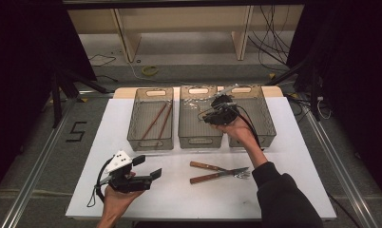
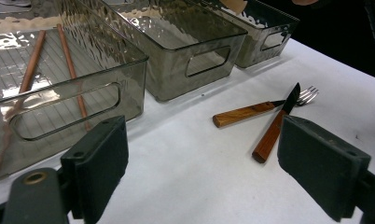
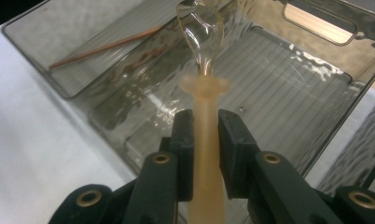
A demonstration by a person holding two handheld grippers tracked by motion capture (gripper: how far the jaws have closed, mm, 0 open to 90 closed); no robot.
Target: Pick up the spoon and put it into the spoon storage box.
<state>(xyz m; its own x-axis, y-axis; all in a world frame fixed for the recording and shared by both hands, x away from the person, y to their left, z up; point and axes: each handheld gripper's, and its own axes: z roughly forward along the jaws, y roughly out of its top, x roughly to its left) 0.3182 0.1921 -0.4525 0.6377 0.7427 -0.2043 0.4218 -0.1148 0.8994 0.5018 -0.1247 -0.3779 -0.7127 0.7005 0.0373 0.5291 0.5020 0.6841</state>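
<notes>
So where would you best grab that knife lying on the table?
By its wooden handle, coming straight down from above. The knife lies flat, its blade crossing over the fork, while the handle end sits clear on the table. The open left gripper is nearest.

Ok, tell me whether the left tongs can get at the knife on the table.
Probably yes: the left tongs are open, and the knife lies ahead on bare table, though it crosses the fork.

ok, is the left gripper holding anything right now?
No: in the left gripper view the left gripper has its jaws wide apart over bare white table, with the knife lying beyond them.
</notes>
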